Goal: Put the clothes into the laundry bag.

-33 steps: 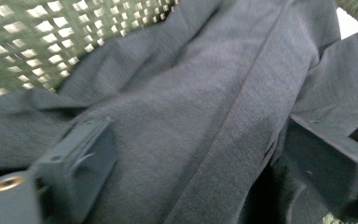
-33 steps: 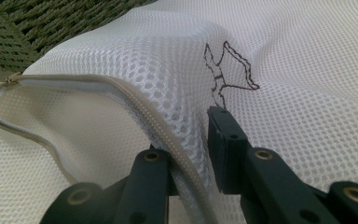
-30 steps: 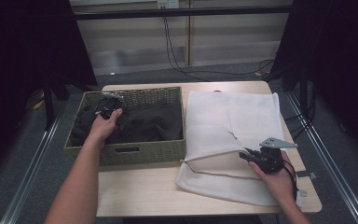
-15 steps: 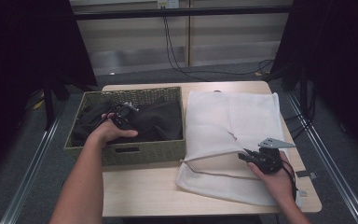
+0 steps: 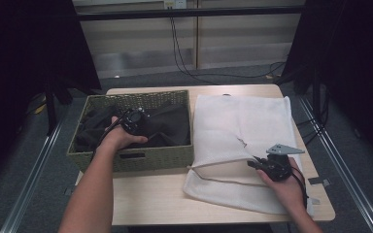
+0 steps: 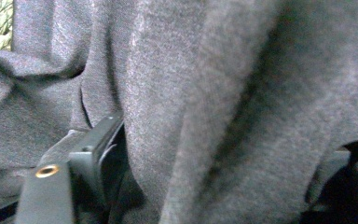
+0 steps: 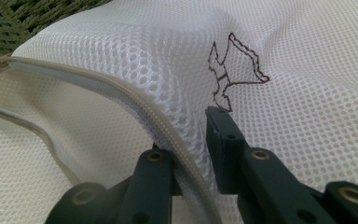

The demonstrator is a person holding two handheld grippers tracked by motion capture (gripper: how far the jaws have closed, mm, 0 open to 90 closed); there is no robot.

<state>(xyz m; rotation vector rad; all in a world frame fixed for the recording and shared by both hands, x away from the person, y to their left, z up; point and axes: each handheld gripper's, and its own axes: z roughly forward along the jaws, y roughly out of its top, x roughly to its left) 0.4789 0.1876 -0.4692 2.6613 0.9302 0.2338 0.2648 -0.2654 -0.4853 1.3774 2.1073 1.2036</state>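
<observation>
Nearest, at the front right of the bench [image 5: 165,204]: right gripper [image 5: 260,164], jaws closed on the zipper edge of the white mesh laundry bag [image 5: 252,131], lifting that edge so the bag mouth gapes toward the basket. Farther back on the left, inside the woven green basket [image 5: 141,158]: left gripper [image 5: 143,115], jaws spread with a thick fold of dark grey cloth [image 6: 223,93] between them. Beyond the bench, black cables [image 5: 184,53] hanging down a pale wall.
</observation>
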